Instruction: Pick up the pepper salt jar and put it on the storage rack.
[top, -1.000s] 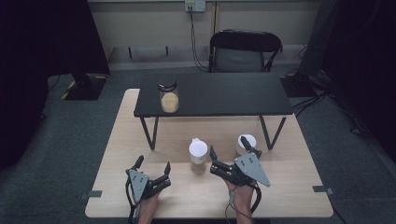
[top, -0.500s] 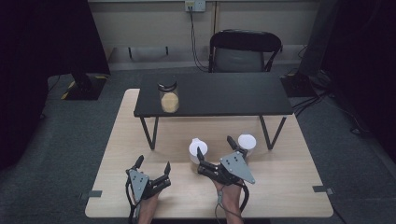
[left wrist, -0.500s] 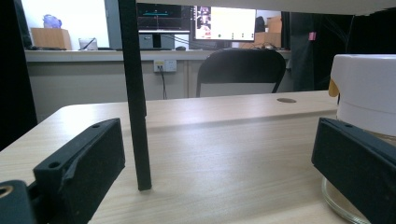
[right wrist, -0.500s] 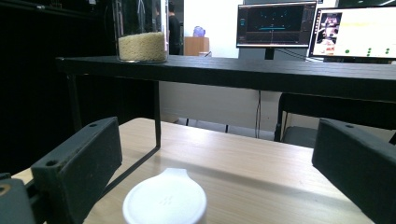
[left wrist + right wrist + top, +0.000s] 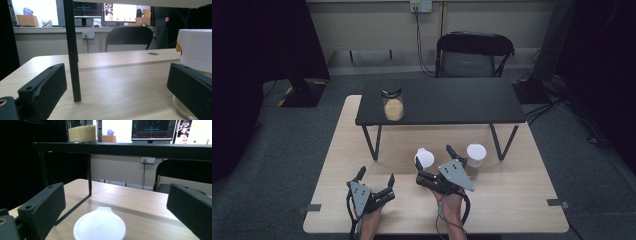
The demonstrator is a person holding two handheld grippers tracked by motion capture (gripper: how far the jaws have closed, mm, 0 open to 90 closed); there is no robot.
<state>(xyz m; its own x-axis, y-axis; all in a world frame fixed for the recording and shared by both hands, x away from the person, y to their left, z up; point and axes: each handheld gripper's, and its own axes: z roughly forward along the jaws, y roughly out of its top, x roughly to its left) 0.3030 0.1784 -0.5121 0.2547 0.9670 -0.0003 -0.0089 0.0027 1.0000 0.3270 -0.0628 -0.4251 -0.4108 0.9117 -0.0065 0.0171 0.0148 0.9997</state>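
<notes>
Rt gripper (image 5: 434,161) wide open, empty, at white-lidded jar (image 5: 424,159). Shelf jar (image 5: 393,103): yellowish grains. Lt gripper (image 5: 376,176) open, empty.

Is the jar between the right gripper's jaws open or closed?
Closed: a white lid covers the jar in front of the right gripper.

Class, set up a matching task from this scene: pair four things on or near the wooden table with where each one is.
Things:
1. glass jar of yellow grains
2. white-lidded jar nearer the middle
3. black folding chair
4. left gripper

Places:
A. behind the black shelf
B. in front of the right gripper
C. on the black shelf
D. near the table's front edge

Pairs: 1-C, 2-B, 3-A, 4-D
</notes>
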